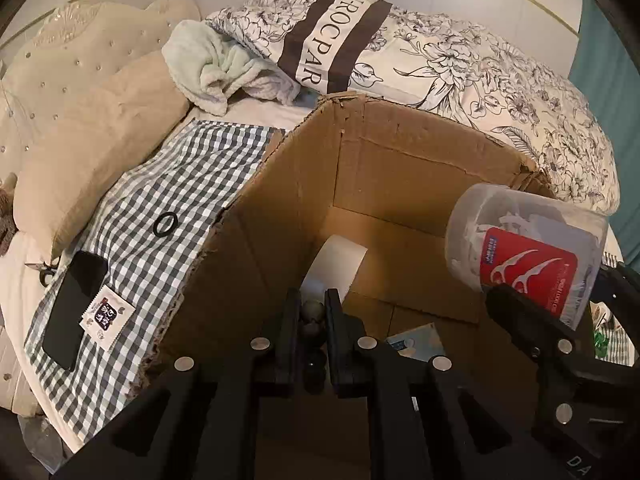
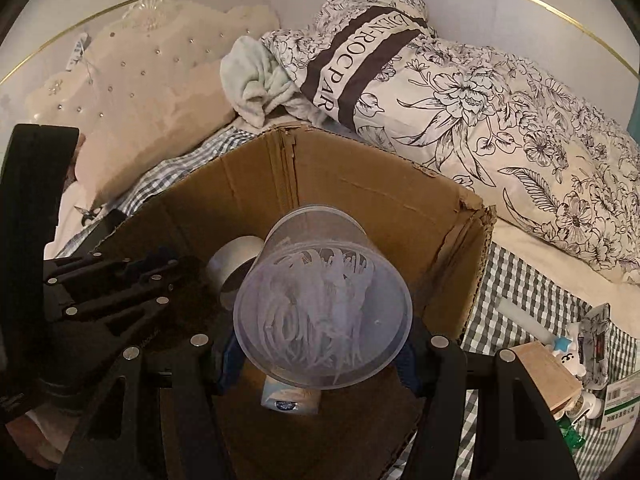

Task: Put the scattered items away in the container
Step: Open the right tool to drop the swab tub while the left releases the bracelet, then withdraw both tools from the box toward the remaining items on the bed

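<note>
An open cardboard box [image 1: 404, 152] [image 2: 360, 184] stands on a checked cloth on the bed. My left gripper [image 1: 313, 312] is over the box, shut on a string of dark round beads [image 1: 312, 314]. My right gripper [image 2: 320, 344] is shut on a clear plastic tub of floss picks [image 2: 324, 308] with a red label [image 1: 528, 256], held above the box. Inside the box lie a roll of tape [image 1: 340, 260] [image 2: 236, 268] and a small light-blue packet [image 1: 416, 340] [image 2: 290, 398]. On the cloth left of the box lie a black hair tie [image 1: 165, 224], a black phone [image 1: 74, 312] and a small sachet [image 1: 106, 316].
Small scissors [image 1: 44, 270] lie by the beige pillow [image 1: 100, 148]. A floral duvet [image 2: 500, 128] and a pale towel [image 1: 208, 68] are piled behind the box. Right of the box, a wooden block [image 2: 548, 376], a white figurine [image 2: 568, 356], a white stick [image 2: 524, 320] and packets lie on the cloth.
</note>
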The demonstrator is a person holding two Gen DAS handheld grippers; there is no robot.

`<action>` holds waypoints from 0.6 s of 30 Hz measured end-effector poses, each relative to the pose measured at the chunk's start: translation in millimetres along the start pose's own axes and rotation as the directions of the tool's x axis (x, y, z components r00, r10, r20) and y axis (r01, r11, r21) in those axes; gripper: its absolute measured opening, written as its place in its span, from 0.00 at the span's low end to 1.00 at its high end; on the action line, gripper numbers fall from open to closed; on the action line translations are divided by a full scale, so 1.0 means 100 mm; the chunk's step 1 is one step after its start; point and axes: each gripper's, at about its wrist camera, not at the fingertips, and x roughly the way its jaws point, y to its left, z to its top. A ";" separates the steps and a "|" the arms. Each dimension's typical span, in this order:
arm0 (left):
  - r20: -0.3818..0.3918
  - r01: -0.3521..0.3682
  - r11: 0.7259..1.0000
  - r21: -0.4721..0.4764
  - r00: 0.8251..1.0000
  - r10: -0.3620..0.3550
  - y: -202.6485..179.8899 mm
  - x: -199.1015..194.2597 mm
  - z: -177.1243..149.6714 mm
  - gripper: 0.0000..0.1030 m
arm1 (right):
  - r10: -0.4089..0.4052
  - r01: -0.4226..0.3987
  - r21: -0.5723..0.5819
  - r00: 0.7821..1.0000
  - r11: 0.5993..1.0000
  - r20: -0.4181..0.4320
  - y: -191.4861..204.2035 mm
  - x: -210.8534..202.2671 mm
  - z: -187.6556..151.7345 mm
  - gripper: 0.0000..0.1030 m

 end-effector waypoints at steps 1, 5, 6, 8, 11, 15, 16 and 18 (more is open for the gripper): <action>0.000 0.002 1.000 0.000 1.000 -0.002 0.00 0.00 0.00 0.11 | -0.004 0.004 -0.002 1.000 1.000 -0.004 0.00 0.00 0.00 0.59; 0.004 0.004 1.000 0.001 1.000 -0.004 -0.03 -0.03 0.02 0.11 | -0.005 0.005 0.008 1.000 1.000 -0.002 -0.02 -0.01 -0.01 0.59; 0.004 0.005 1.000 -0.002 1.000 -0.005 -0.03 -0.04 0.03 0.13 | -0.004 0.004 0.012 1.000 1.000 0.004 -0.02 -0.03 -0.01 0.59; 0.009 0.007 1.000 -0.013 1.000 -0.007 -0.03 -0.08 0.05 0.18 | -0.015 0.014 0.016 1.000 1.000 0.022 -0.03 -0.08 -0.01 0.61; 0.024 0.010 1.000 -0.025 1.000 -0.010 -0.03 -0.17 0.07 0.30 | -0.041 0.040 0.014 0.997 0.999 0.065 -0.02 -0.21 0.00 0.71; 0.044 0.002 1.000 -0.031 0.999 -0.001 -0.05 -0.28 0.10 0.42 | -0.047 0.046 0.018 0.994 0.999 0.101 -0.04 -0.38 0.02 0.71; 0.050 0.003 0.999 -0.032 0.999 -0.001 -0.06 -0.31 0.11 0.42 | -0.049 0.047 0.019 0.993 0.999 0.108 -0.05 -0.42 0.02 0.71; 0.061 0.003 1.000 -0.030 0.998 -0.001 -0.08 -0.39 0.12 0.42 | -0.052 0.049 0.026 0.991 0.998 0.123 -0.08 -0.49 0.02 0.71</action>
